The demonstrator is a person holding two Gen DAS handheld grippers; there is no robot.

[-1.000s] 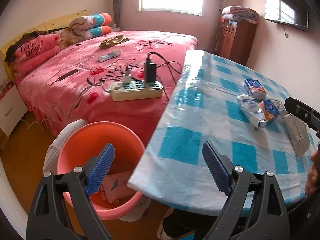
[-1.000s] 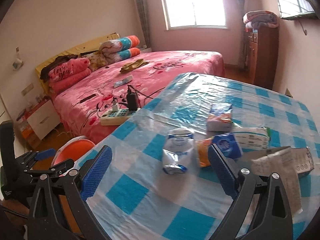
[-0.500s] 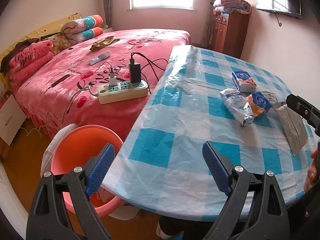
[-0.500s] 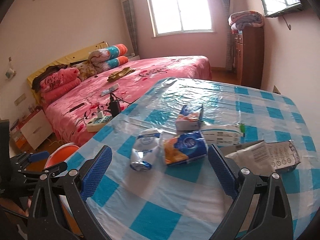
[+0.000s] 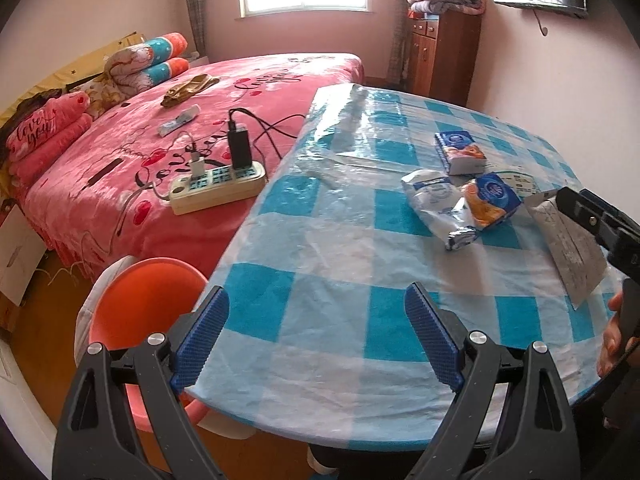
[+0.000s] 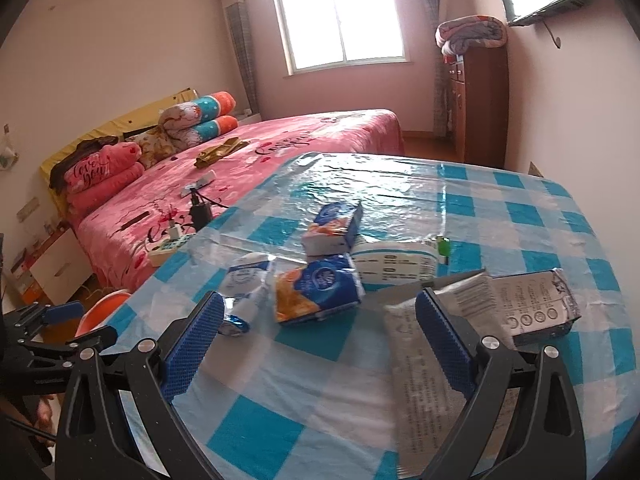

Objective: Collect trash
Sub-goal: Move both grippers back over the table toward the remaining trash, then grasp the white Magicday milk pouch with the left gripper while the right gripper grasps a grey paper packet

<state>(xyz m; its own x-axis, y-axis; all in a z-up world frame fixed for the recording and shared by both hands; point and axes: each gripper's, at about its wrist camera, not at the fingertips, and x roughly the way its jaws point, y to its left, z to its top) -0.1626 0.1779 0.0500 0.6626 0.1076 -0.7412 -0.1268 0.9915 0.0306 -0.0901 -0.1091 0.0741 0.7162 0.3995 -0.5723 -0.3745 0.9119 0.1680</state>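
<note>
bedroom tabletop (image 6: 520, 216) fills more view than a second ago; both tools, left tool (image 5: 316, 340) and right tool (image 6: 320, 344), released and empty, moved closer to wrappers (image 6: 316, 292) mid-tabletop; orange bin (image 5: 136, 300) near-left, pickup pending.

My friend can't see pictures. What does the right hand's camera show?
Open right tongs hover over a blue-checked table with empty wrappers, nearest an orange-and-blue packet. Behind is a pink bed.

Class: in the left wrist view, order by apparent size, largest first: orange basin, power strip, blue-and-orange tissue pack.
1. orange basin, though nearer the camera
2. power strip
3. blue-and-orange tissue pack
</note>
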